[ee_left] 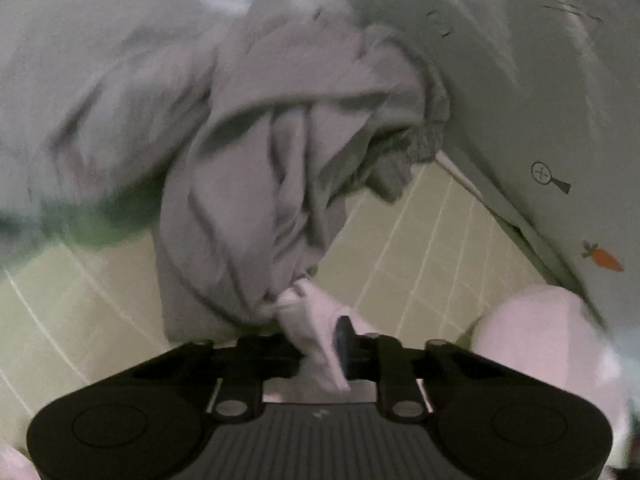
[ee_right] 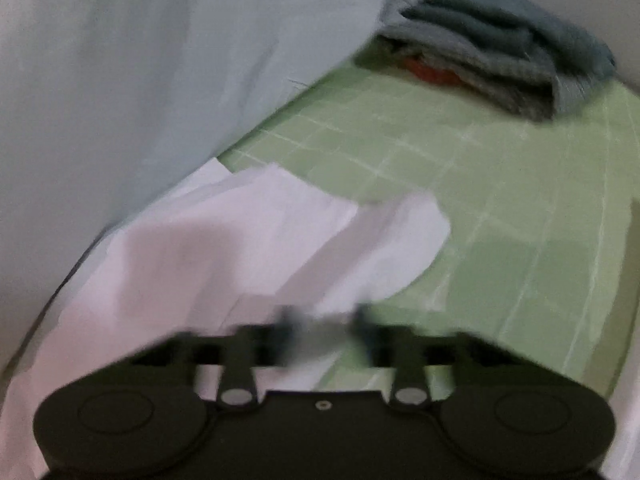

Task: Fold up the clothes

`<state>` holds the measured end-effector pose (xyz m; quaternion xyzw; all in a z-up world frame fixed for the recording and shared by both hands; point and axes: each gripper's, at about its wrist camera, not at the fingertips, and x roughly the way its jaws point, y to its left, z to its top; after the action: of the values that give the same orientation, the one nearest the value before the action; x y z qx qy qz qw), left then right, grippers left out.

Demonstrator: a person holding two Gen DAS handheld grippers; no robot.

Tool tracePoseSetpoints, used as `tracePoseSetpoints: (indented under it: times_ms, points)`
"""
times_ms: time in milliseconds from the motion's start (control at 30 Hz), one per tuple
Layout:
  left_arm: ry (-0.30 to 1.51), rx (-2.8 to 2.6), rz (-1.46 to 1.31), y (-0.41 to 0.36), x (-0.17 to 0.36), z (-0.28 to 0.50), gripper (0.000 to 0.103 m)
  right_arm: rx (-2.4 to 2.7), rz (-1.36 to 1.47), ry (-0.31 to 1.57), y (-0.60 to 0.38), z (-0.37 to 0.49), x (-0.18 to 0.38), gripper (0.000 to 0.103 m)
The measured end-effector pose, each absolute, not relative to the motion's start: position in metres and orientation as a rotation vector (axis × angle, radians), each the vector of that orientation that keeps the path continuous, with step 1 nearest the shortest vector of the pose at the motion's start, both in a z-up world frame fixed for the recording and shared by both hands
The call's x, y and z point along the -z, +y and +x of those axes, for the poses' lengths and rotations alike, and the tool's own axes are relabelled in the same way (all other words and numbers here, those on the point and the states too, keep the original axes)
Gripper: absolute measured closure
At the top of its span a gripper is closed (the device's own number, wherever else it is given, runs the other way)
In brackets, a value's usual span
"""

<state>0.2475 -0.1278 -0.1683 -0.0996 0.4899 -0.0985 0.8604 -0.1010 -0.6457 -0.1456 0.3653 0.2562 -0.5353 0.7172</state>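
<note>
Left wrist view: my left gripper (ee_left: pixel 316 354) pinches the white cloth (ee_left: pixel 308 320), grey garment (ee_left: pixel 256 152) trailing ahead; right gripper's (ee_right: pixel 324 334) blurred jaws read pressed together.

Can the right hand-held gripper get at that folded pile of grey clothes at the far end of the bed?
Probably not yet. The path across the green sheet to the folded pile looks clear, but the right hand-held gripper seems shut on white cloth, so it would need to let go first.

Green gridded mat (ee_right: pixel 500 200), pale sheet (ee_left: pixel 560 80) — carrot print (ee_left: pixel 604 258)
</note>
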Motion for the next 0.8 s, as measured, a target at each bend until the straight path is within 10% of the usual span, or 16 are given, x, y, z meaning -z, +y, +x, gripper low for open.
tracePoseSetpoints:
  times_ms: [300,400,567,800]
  points:
    - [0.772,-0.049,-0.113,-0.09,0.105,0.208,0.085,1.286,0.414,0.416,-0.625,-0.202,0.036,0.095]
    - [0.855,-0.101,-0.082,-0.089,0.122,0.201,0.081,1.346,0.42,0.711,-0.636,-0.218,0.075,0.048]
    - [0.851,-0.085,-0.136,-0.09,0.116,0.186,0.06,1.328,0.387,0.867,-0.63,-0.24,0.105,0.018]
    - [0.888,-0.109,-0.097,-0.105,0.122,0.199,0.05,1.117,0.374,0.716,-0.679,-0.198,0.105,0.01]
